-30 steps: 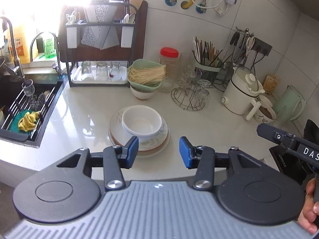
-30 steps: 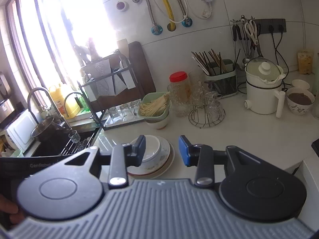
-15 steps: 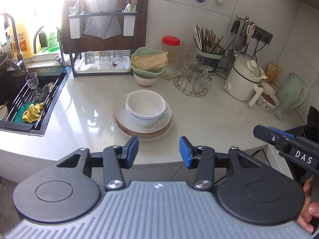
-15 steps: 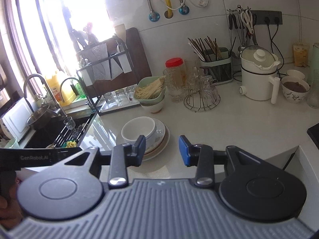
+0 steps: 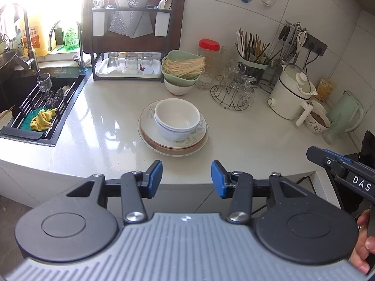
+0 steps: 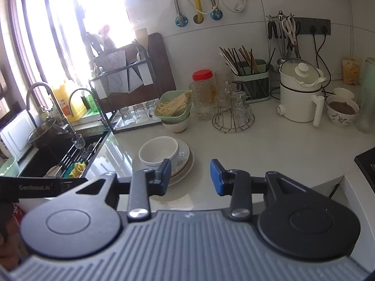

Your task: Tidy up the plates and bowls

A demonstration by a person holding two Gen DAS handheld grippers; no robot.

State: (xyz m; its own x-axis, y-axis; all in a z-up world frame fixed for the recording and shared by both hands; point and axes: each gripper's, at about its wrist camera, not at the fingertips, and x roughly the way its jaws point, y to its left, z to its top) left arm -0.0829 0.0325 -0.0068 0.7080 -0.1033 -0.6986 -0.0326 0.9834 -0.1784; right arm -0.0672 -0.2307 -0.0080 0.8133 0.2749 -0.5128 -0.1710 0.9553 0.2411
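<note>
Two white bowls (image 5: 177, 119) nested, upright, empty, seated on a stack of plates (image 5: 173, 140): floral-patterned top plate, brown-rimmed one beneath. Stack sits mid-desk (image 5: 105, 126), nearer the front edge than the back wall.

Sink (image 5: 16, 89) at left with yellow cloth (image 5: 43, 119) on its rack. Red-lidded jar (image 5: 209, 56), chopstick holder (image 5: 252, 65), white kettle (image 5: 290, 93) along wall. Green basket of noodles (image 5: 182, 66) beside glasses tray (image 5: 129, 70).

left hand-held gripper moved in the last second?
Yes. The left hand-held gripper has pulled back toward the counter's front edge: the stacked plates, once right at its fingertips, now sit farther ahead.
</note>
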